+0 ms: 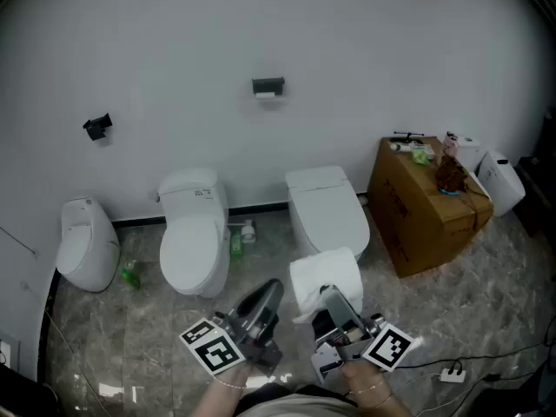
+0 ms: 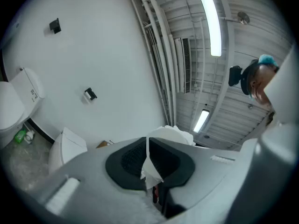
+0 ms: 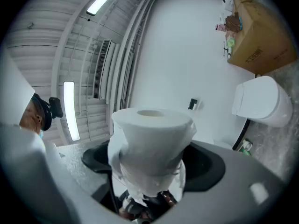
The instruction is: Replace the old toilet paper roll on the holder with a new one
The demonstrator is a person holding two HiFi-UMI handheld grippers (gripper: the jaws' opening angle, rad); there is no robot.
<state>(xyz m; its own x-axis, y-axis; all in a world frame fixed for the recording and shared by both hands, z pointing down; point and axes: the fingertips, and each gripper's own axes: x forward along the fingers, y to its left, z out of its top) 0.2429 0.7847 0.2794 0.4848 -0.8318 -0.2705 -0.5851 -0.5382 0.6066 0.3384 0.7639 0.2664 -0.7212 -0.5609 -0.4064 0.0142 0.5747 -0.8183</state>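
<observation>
The left gripper (image 2: pixel 148 148) is clenched tight. Its two dark pads meet on a thin flap of white tissue (image 2: pixel 150 168), with more crumpled paper bunched just past the tips. This looks like the loose tail of the new roll, though no view shows the join clearly. That tail would likely tear at any sharp tug, so it is no place to carry from.

Up on the white wall, well apart from both tools, is the dark holder (image 1: pixel 268 86). A small white piece sits just under it, too small to tell whether it is an old roll or a bare core.

To the right, the new roll (image 3: pixel 152 134) stands on end in the right gripper (image 1: pixel 334 309). The jaws are spread wide and press in on its lower sides. In the head view the roll is low in the frame, in front of the right-hand toilet (image 1: pixel 326 207).

The roll is probably light and soft, and a hard squeeze would crush it out of round and narrow the core. The paper gives the pads good friction, so it should not slip. The best grip is across the outer wall near the middle, which leaves both open core ends free for the holder's bar.

It is plain white and plump, with a pale round core opening on top. The outer wrap is slack and rumpled, and wrinkled folds hang below the jaws.
</observation>
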